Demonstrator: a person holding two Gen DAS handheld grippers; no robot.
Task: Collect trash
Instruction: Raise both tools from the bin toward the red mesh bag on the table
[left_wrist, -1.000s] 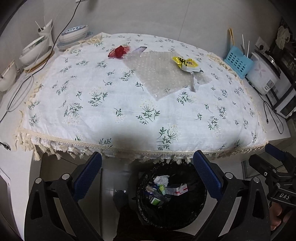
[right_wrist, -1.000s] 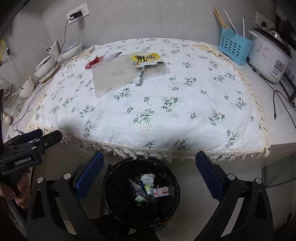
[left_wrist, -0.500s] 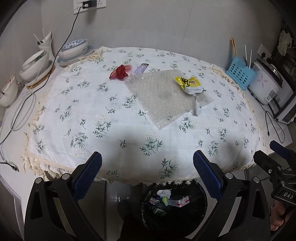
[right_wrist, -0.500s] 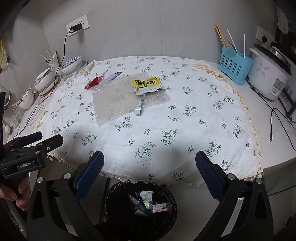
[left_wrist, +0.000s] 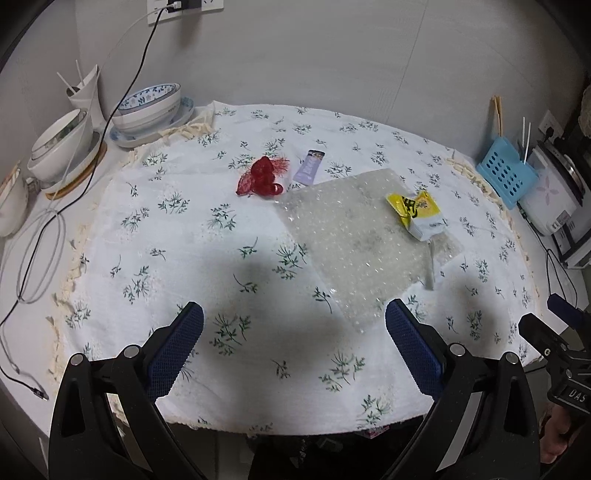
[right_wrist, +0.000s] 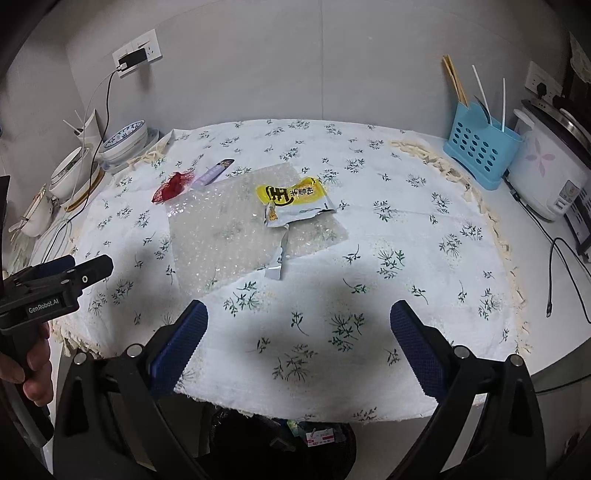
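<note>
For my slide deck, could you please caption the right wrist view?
Open right gripper hovers over floral tablecloth bearing yellow snack wrapper, clear bubble wrap sheet and red mesh scrap.

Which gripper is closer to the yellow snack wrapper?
Right, though only narrowly. The right gripper faces the yellow snack wrapper almost straight ahead; from the left gripper it lies ahead and off to the right.
</note>
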